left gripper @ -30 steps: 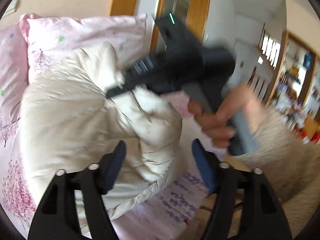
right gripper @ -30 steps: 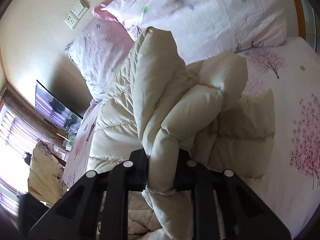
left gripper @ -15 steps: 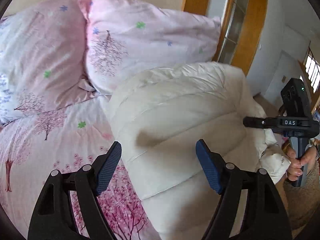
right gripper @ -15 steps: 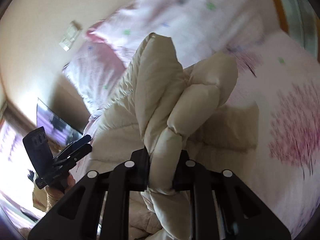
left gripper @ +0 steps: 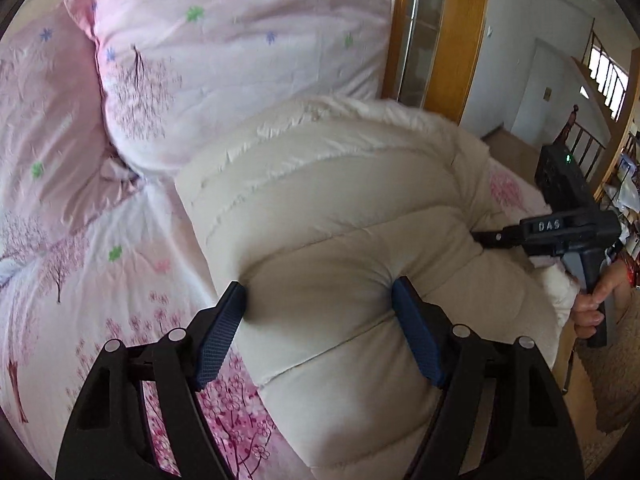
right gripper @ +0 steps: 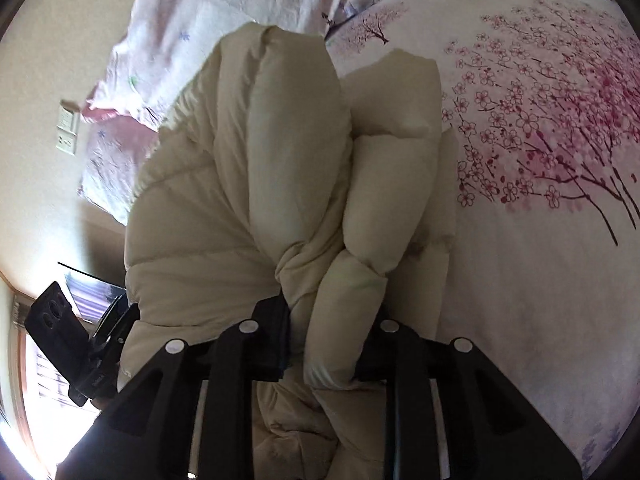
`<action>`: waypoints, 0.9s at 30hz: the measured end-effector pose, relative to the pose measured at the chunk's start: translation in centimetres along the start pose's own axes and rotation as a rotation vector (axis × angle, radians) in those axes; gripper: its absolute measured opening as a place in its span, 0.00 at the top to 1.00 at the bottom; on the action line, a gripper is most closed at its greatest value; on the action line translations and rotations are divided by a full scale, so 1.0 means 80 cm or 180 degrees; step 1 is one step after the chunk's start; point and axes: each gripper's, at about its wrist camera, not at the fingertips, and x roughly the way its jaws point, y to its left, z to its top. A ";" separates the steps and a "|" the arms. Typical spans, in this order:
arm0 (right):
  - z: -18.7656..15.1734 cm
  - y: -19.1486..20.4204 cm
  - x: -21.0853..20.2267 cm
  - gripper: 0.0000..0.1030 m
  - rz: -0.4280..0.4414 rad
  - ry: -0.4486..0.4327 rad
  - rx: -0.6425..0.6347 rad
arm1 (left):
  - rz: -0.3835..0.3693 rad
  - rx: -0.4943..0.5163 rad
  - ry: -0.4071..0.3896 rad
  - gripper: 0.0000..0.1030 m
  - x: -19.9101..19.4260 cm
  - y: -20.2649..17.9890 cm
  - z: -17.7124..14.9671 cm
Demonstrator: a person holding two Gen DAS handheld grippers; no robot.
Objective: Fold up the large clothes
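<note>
A cream quilted down jacket (left gripper: 352, 240) was seen lying bunched on the bed (left gripper: 120, 280), over the pink cherry-blossom sheet (right gripper: 540, 220) and just in front of the pink pillows (left gripper: 224, 60). The left gripper (left gripper: 320, 312) was held spread wide, angled down onto the jacket's near bulge; the blue pads (left gripper: 416, 332) were pressed into the padding on either side, dents visible at both tips, but no real pinch could be confirmed. The right gripper (right gripper: 326, 344) was seen with a gathered roll of the jacket (right gripper: 280, 160) between its fingers, and its jaws were opening, fabric still caught between them and standing up from the grip in thick folds. In the left wrist view the right gripper (left gripper: 480, 236) was seen at the jacket's far right edge, its tips buried in the fabric, the handle gripped by the person's right hand (left gripper: 592, 304). In the right wrist view the left gripper's body (right gripper: 80, 352) was visible at lower left beside the jacket. A wall socket plate (right gripper: 66, 128) was seen on the wall behind the pillows, and a wooden door frame (left gripper: 452, 32) past the bed.
</note>
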 end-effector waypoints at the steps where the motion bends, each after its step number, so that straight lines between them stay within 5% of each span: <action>1: 0.003 0.001 0.001 0.77 -0.0021 0.0026 -0.0019 | 0.0006 -0.0004 0.0027 0.25 0.003 0.001 -0.001; 6: 0.012 0.001 0.004 0.73 -0.0060 0.0084 -0.0011 | 0.0077 0.0051 0.0099 0.25 0.009 -0.003 -0.011; 10: 0.017 0.003 -0.014 0.58 -0.0118 0.0012 0.0040 | 0.0049 0.0043 0.0004 0.25 -0.002 -0.001 -0.008; 16: 0.014 0.063 -0.090 0.57 -0.0517 -0.0861 -0.0454 | 0.0071 0.0108 0.0043 0.25 0.007 -0.008 -0.007; 22: -0.033 0.111 -0.070 0.59 -0.0429 -0.0563 -0.1058 | 0.0057 0.0104 0.0030 0.25 0.011 -0.011 -0.009; 27: -0.069 0.094 -0.009 0.61 -0.0861 -0.0208 -0.1175 | 0.0013 0.0017 -0.0059 0.25 -0.004 -0.007 -0.009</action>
